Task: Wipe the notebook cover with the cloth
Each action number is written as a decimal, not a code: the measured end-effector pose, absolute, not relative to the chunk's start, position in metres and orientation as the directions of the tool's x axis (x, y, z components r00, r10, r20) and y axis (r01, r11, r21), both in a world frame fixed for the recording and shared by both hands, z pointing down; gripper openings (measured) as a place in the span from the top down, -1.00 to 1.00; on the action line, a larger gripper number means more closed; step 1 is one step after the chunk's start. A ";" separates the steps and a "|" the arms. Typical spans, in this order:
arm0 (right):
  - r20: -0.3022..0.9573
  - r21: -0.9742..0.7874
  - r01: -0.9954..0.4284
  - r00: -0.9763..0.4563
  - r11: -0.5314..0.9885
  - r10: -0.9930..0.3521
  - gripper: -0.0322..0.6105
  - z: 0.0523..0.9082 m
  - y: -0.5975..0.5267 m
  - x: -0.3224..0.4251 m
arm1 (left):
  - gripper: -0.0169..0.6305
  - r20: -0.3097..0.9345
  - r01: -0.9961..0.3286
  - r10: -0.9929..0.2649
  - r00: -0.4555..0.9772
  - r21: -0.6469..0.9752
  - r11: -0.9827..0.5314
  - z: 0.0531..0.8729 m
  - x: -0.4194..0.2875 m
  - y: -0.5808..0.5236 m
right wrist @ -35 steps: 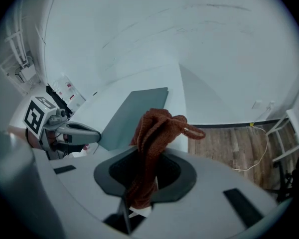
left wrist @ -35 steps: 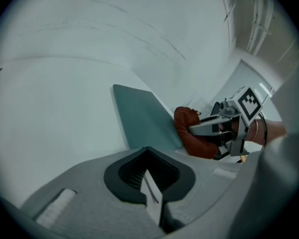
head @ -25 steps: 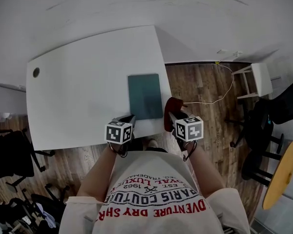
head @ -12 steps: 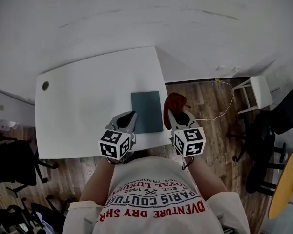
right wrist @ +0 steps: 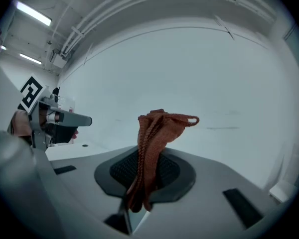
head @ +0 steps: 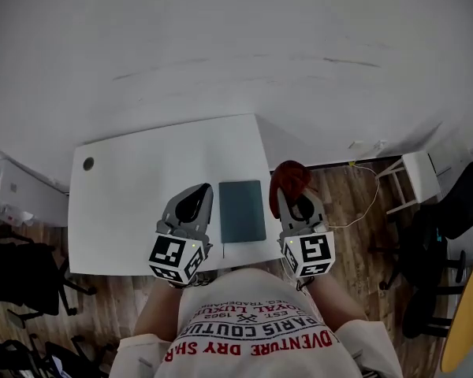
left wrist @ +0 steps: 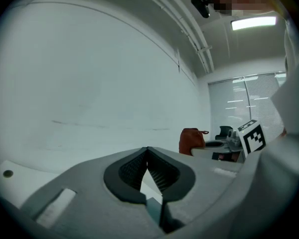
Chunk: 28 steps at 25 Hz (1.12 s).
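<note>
A dark teal notebook (head: 243,211) lies flat near the front right edge of the white table (head: 134,203). My left gripper (head: 194,198) is held up above the table, left of the notebook, jaws shut with nothing between them (left wrist: 147,152). My right gripper (head: 294,201) hovers to the right of the notebook, past the table's edge, and is shut on a rust-red cloth (head: 288,178). In the right gripper view the cloth (right wrist: 157,128) sticks up out of the jaws (right wrist: 145,159) as a bunched fold. The left gripper view also catches the cloth (left wrist: 191,141).
A round cable hole (head: 88,164) sits at the table's far left corner. On the wood floor to the right are a white stool (head: 422,176), a thin cable (head: 361,207), dark chairs (head: 457,203) and a yellow round table (head: 467,309). A white wall lies behind.
Both grippers have risen from the table's front edge and now point more level. The table and notebook look smaller and lower in the head view. The cloth stays in the right gripper.
</note>
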State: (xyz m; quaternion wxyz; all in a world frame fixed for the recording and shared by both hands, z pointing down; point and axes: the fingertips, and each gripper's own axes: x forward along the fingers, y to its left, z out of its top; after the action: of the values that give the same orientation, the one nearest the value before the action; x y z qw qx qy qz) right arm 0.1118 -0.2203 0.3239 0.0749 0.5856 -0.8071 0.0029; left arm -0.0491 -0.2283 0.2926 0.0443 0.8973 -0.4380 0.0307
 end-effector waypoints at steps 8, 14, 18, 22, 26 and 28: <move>0.110 0.108 -0.931 -0.337 0.348 -0.935 0.68 0.318 -0.223 0.104 | 0.91 0.073 -0.800 -0.796 0.600 0.038 -0.599 0.281 -0.048 -0.229; 0.130 0.103 -0.929 -0.341 0.355 -0.931 0.68 0.323 -0.225 0.102 | 0.91 0.098 -0.802 -0.797 0.596 0.021 -0.598 0.287 -0.045 -0.230; 0.138 0.098 -0.929 -0.343 0.358 -0.929 0.68 0.327 -0.227 0.100 | 0.91 0.106 -0.805 -0.800 0.591 0.024 -0.592 0.290 -0.046 -0.232; 0.145 0.087 -0.931 -0.340 0.354 -0.929 0.68 0.330 -0.226 0.098 | 0.91 0.112 -0.810 -0.804 0.584 0.019 -0.586 0.293 -0.049 -0.232; 0.143 0.063 -0.933 -0.344 0.355 -0.928 0.68 0.327 -0.227 0.096 | 0.91 0.116 -0.818 -0.812 0.573 0.015 -0.575 0.295 -0.050 -0.234; 0.143 0.064 -0.931 -0.347 0.359 -0.927 0.68 0.327 -0.226 0.095 | 0.91 0.110 -0.816 -0.810 0.575 0.011 -0.578 0.296 -0.050 -0.234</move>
State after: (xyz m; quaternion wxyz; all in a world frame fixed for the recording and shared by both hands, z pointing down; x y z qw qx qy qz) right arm 0.0952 -0.2263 0.3268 0.0774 0.5659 -0.8207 0.0142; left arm -0.0497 -0.2343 0.2958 0.0305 0.8870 -0.4584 0.0465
